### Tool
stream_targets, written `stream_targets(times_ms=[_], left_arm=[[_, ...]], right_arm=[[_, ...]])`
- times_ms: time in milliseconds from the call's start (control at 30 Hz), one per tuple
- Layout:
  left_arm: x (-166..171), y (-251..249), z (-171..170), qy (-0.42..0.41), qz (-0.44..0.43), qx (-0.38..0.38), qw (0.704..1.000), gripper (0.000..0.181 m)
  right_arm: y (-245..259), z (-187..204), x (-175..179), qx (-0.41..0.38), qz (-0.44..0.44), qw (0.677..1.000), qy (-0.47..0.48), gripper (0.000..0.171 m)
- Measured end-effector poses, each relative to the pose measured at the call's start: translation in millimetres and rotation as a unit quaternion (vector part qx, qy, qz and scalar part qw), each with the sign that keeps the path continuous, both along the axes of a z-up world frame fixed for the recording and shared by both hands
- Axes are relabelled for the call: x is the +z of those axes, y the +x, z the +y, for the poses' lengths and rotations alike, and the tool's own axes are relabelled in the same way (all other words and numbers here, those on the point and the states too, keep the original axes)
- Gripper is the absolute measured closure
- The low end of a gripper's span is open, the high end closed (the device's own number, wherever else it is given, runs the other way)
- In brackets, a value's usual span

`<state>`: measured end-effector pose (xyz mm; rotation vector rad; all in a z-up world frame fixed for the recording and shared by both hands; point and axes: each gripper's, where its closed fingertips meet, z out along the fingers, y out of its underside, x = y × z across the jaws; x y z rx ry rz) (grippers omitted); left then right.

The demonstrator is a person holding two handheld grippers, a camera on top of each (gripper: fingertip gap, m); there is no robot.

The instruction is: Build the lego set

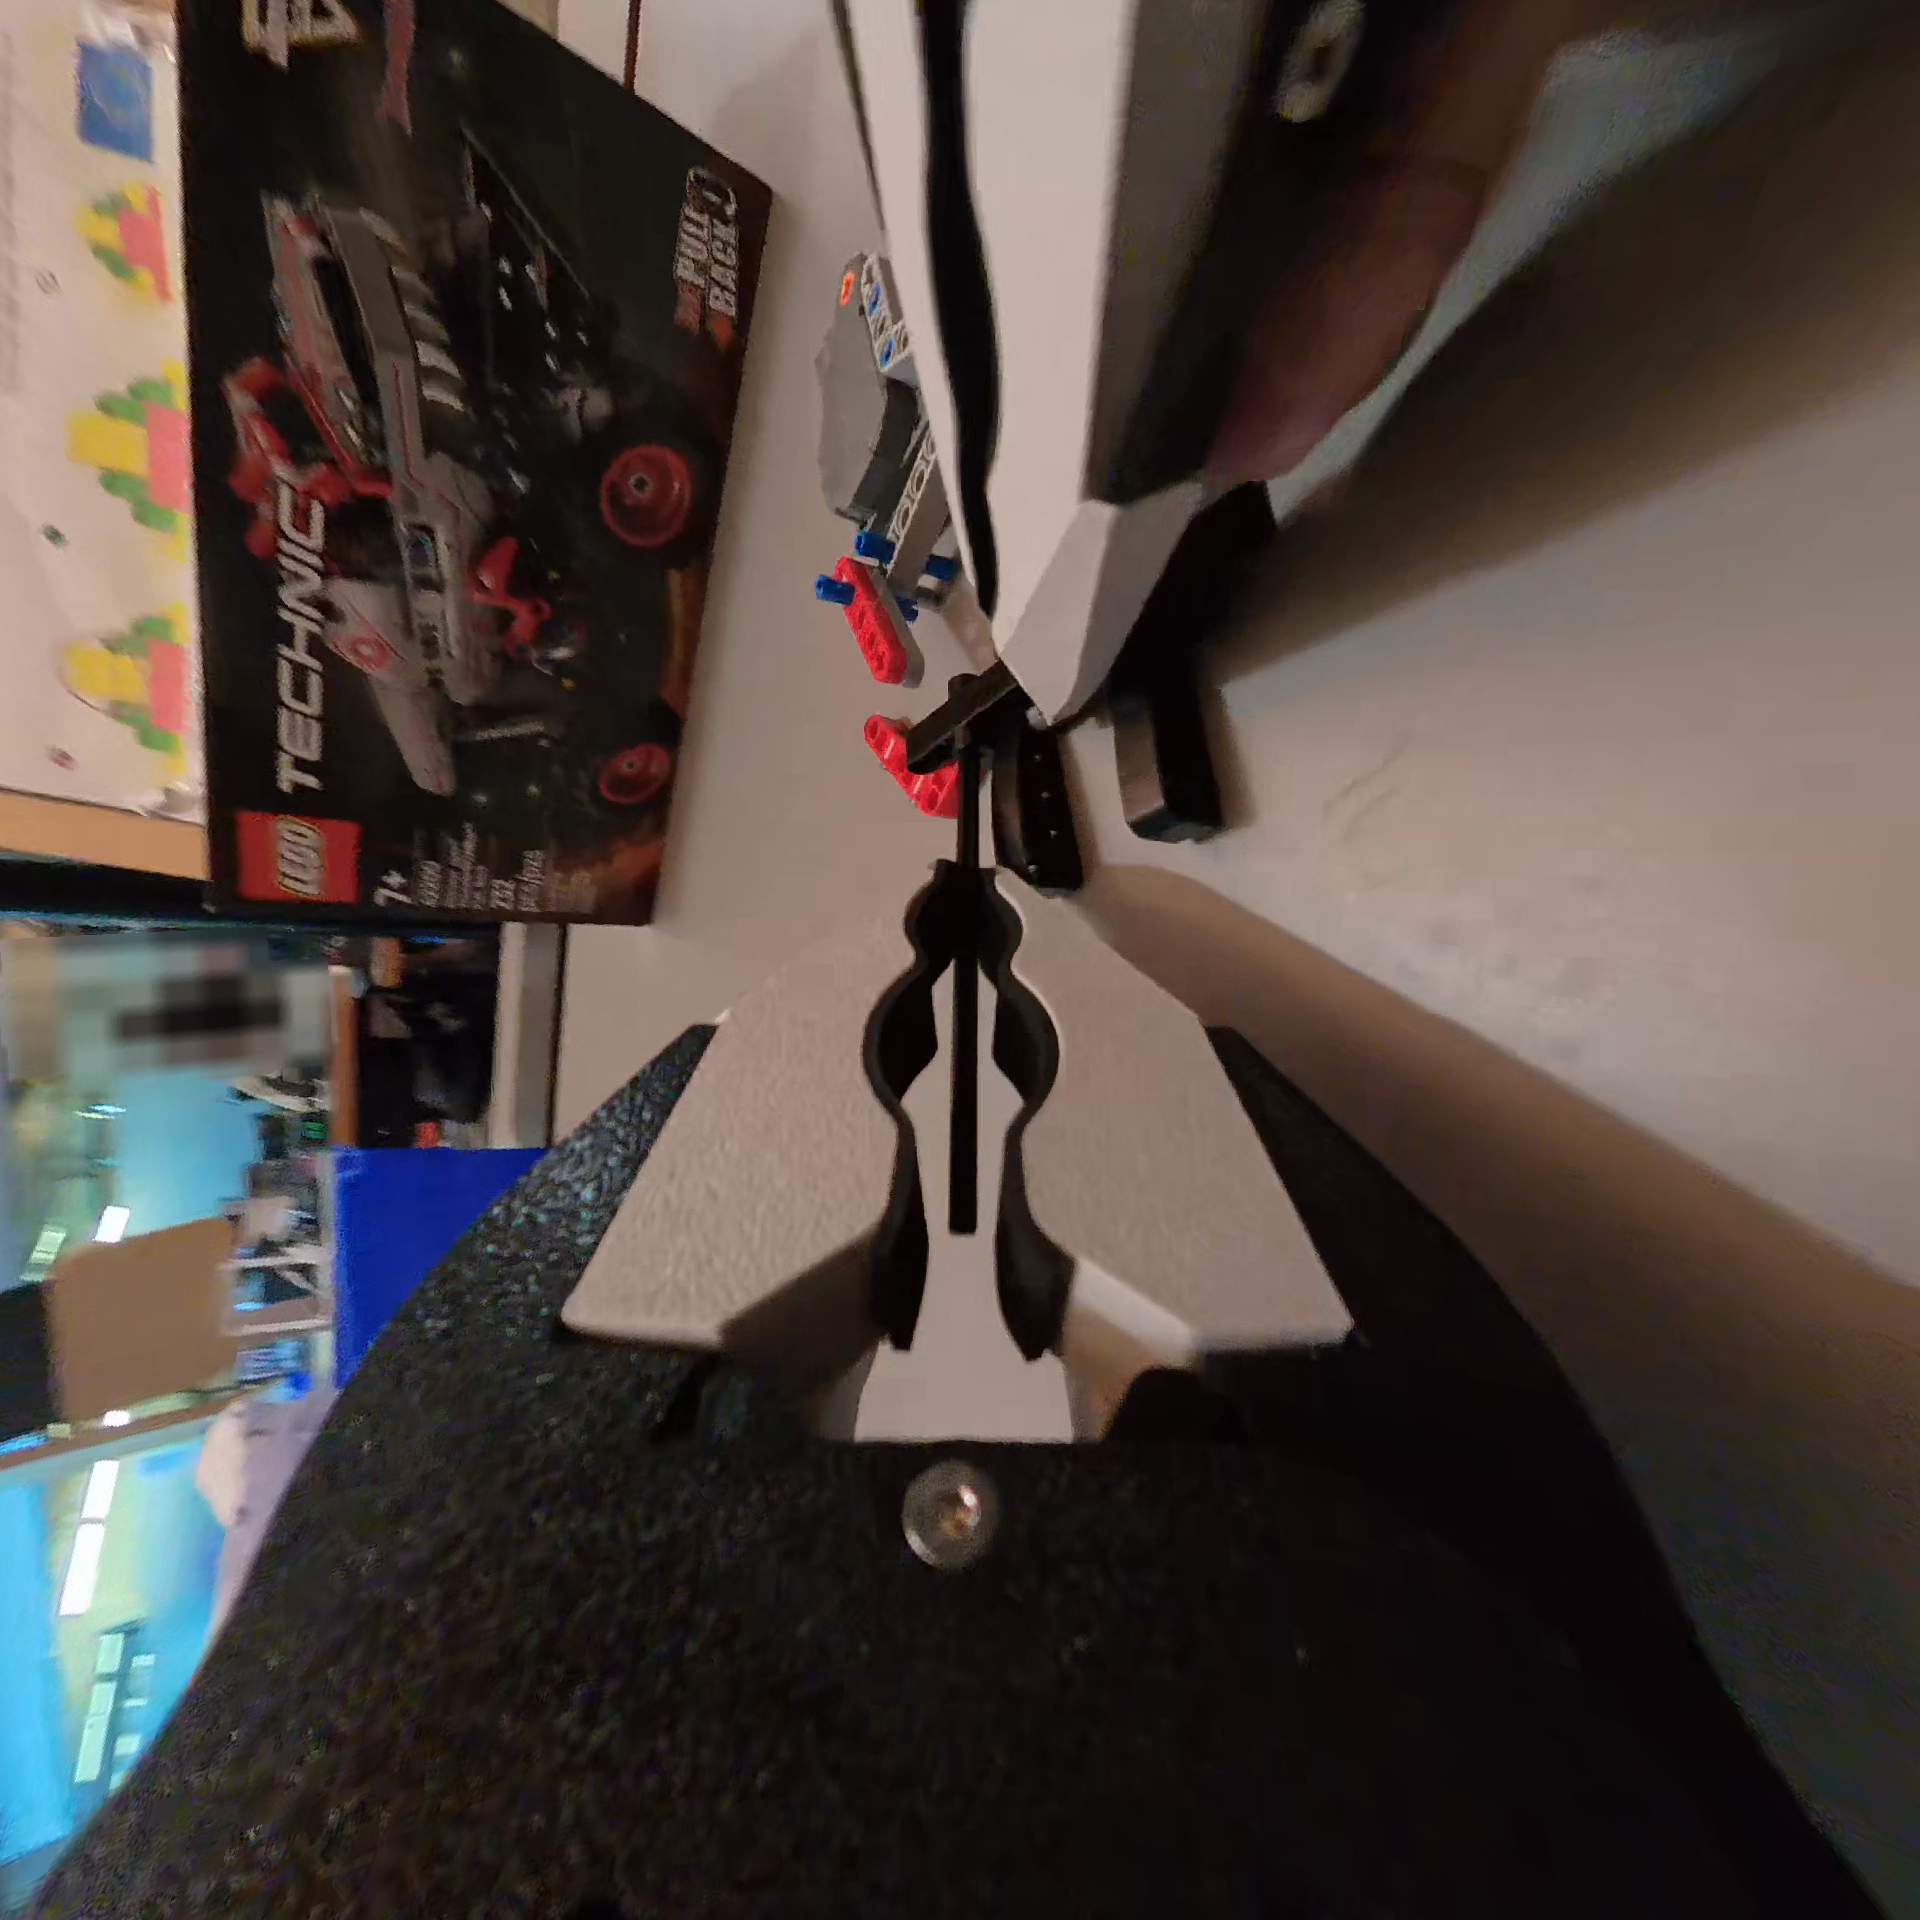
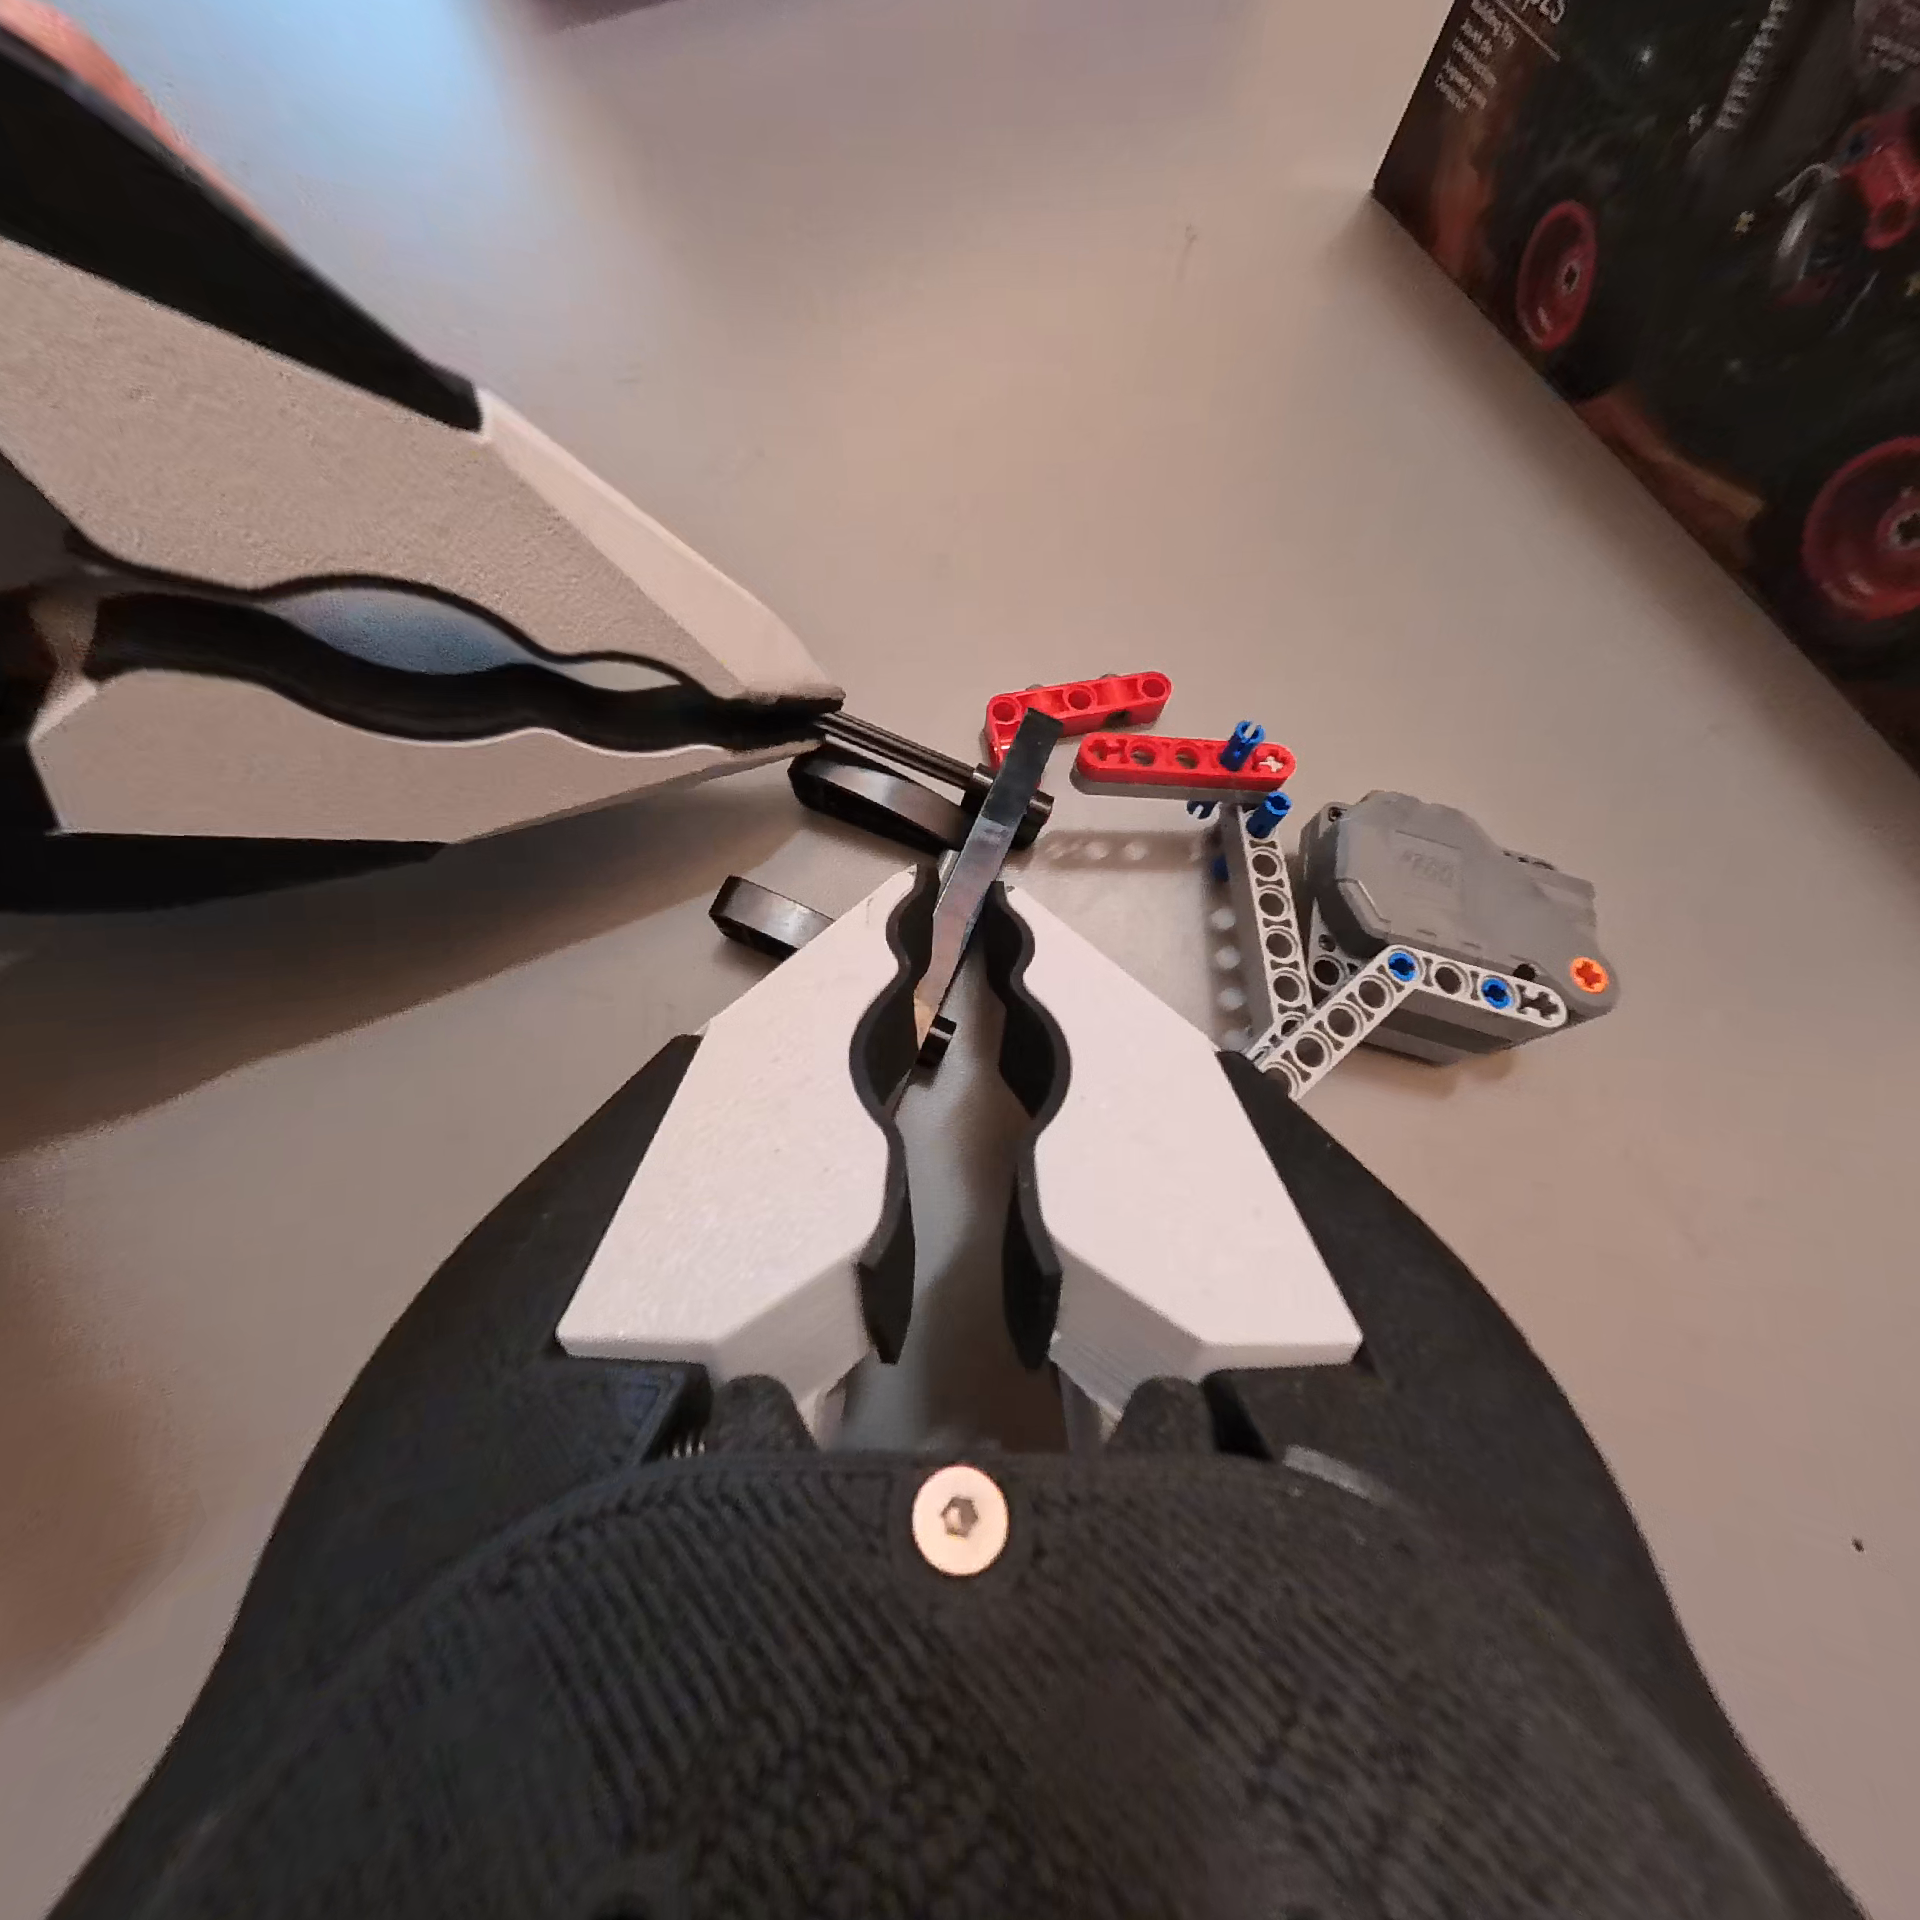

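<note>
Set box (image 2: 1704,260): cut off by the top and right edges in the right wrist view.
Black axle (image 1: 963,1039): its far end is hidden behind the black beam (image 1: 961,712).
Grey motor block (image 1: 868,426): partly hidden by the right gripper (image 1: 1023,675) in the left wrist view.
Background at left (image 1: 156,1247): blurred, things there cannot be told.
Black flat piece (image 2: 764,914): partly hidden behind the right gripper's finger (image 2: 790,1039).
</note>
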<state>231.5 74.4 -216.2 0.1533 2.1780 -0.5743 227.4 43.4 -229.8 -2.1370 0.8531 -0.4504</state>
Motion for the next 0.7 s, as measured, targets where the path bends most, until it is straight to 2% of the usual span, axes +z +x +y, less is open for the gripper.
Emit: stream_targets(times_ms=[133,333,533,700], left_arm=[[2,0,-4,0.005,-0.034,-0.030,0.999,0.180],[2,2,-6,-0.074,0.062,-0.069,0.993,0.180],[-2,7,-4,-0.149,0.196,-0.106,0.963,0.180],[-16,12,-1,-0.115,0.197,-0.097,0.969,0.181]], right_arm=[[0,-1,0,0.007,0.015,1.000,0.015,0.162],[0,-2,0,0.009,0.008,1.000,0.009,0.162],[0,-1,0,0.016,-0.001,1.000,0.000,0.162],[0,0,0,0.018,0.001,1.000,0.001,0.161]])
